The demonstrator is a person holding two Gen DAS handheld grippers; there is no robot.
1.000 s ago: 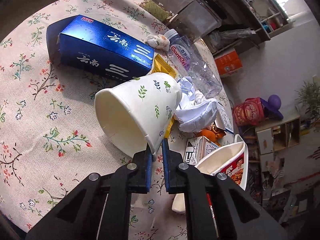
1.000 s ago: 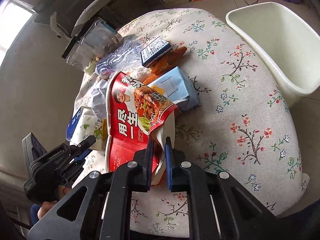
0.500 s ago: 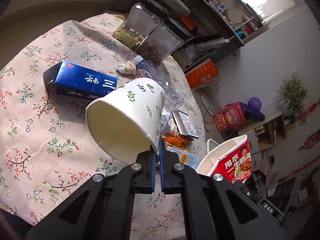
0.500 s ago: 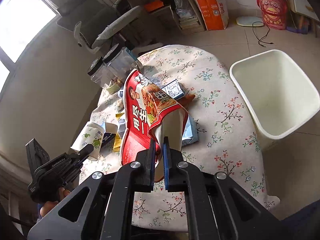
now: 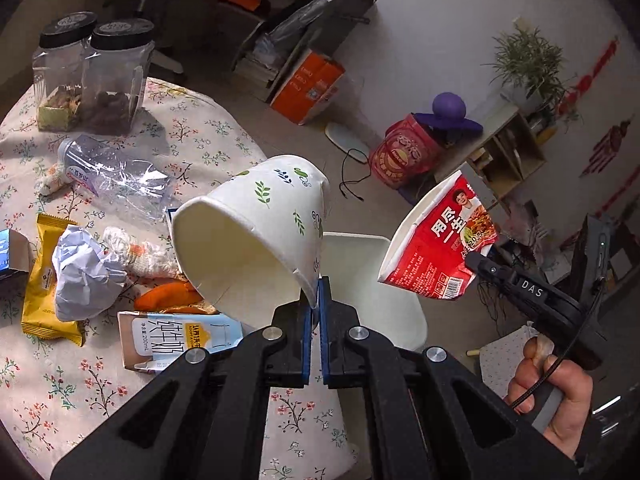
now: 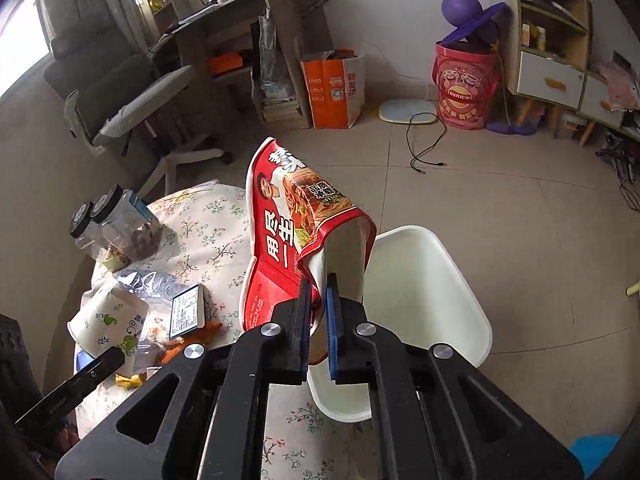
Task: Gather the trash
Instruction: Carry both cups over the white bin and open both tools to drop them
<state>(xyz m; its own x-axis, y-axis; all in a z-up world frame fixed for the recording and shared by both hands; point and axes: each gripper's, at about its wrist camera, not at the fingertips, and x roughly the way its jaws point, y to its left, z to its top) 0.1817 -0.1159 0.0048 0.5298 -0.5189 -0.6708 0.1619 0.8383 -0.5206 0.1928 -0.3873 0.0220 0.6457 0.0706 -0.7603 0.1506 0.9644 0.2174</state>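
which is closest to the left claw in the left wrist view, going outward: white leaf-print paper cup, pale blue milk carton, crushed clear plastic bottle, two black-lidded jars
1. White leaf-print paper cup, pinched by its rim in the left claw.
2. Pale blue milk carton, lying on the table just left of the claw.
3. Crushed clear plastic bottle, farther up-left.
4. Two black-lidded jars, at the table's far edge.

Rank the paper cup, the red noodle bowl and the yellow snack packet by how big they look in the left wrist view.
1. paper cup, though nearest the camera
2. red noodle bowl
3. yellow snack packet, partly covered

home room – floral tablecloth, desk chair
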